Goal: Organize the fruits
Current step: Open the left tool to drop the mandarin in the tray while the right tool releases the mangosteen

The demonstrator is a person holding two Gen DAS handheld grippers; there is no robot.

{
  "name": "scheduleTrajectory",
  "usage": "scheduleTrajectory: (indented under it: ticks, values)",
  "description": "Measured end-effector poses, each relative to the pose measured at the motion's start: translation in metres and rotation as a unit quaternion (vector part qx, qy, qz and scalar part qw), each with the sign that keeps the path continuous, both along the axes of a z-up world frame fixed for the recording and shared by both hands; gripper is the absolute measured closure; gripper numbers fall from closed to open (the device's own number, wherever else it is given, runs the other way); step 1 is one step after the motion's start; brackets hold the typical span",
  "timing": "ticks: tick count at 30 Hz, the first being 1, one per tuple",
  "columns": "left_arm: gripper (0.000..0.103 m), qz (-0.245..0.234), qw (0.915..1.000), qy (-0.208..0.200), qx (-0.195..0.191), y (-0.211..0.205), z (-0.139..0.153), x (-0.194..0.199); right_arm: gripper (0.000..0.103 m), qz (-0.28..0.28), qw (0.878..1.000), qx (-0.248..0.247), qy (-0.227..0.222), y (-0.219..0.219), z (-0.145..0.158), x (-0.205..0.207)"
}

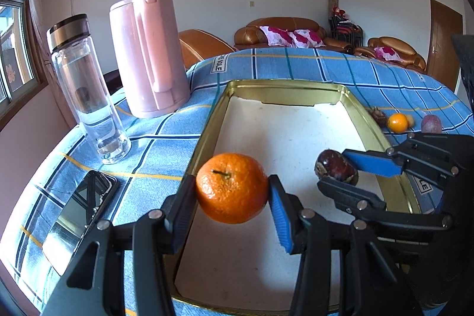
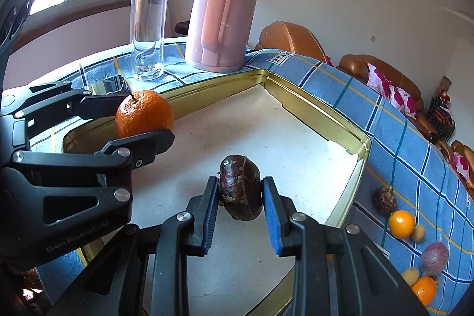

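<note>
My left gripper (image 1: pixel 232 191) is shut on an orange mandarin (image 1: pixel 232 188) and holds it above the near left part of a gold-rimmed tin tray (image 1: pixel 207 120) with a white floor. My right gripper (image 2: pixel 240 194) is shut on a dark brown wrinkled fruit (image 2: pixel 240 187) above the tray's middle. In the left wrist view the right gripper (image 1: pixel 340 172) holds that fruit (image 1: pixel 336 170) to the right of the mandarin. In the right wrist view the left gripper (image 2: pixel 139 116) with the mandarin (image 2: pixel 144 113) is at the left over the tray rim (image 2: pixel 296 91).
On the blue checked cloth right of the tray lie more fruits: a brown one (image 2: pixel 384 200), oranges (image 2: pixel 401 224) (image 2: pixel 425 289), a purple one (image 2: pixel 433 258) and small pale ones (image 2: pixel 417 233). A pink kettle (image 1: pixel 148 55), a glass bottle (image 1: pixel 86 102) and a phone (image 1: pixel 80 218) stand left of the tray.
</note>
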State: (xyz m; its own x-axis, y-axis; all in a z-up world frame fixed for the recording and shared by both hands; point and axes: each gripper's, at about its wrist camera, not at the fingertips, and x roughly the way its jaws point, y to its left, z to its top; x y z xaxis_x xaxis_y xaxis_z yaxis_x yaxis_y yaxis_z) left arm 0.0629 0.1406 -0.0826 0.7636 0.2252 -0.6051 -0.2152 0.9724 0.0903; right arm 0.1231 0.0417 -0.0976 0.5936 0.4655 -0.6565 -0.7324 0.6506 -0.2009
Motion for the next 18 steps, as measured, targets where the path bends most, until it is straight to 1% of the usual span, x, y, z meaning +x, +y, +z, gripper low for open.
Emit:
scheduleTrajectory:
  ticks: [13,18]
  values:
    - [0.052,-0.001,1.0,0.002,-0.001,-0.0007,-0.0007,-0.0007,0.072,0.005,1.0,-0.006,-0.003,0.001,-0.0002,-0.0028]
    - [0.05,-0.005,0.9999,-0.008,0.005,-0.0046,0.0038,-0.0049,0.071,0.008,1.0,0.002,-0.001,-0.0002,0.0008,-0.0044]
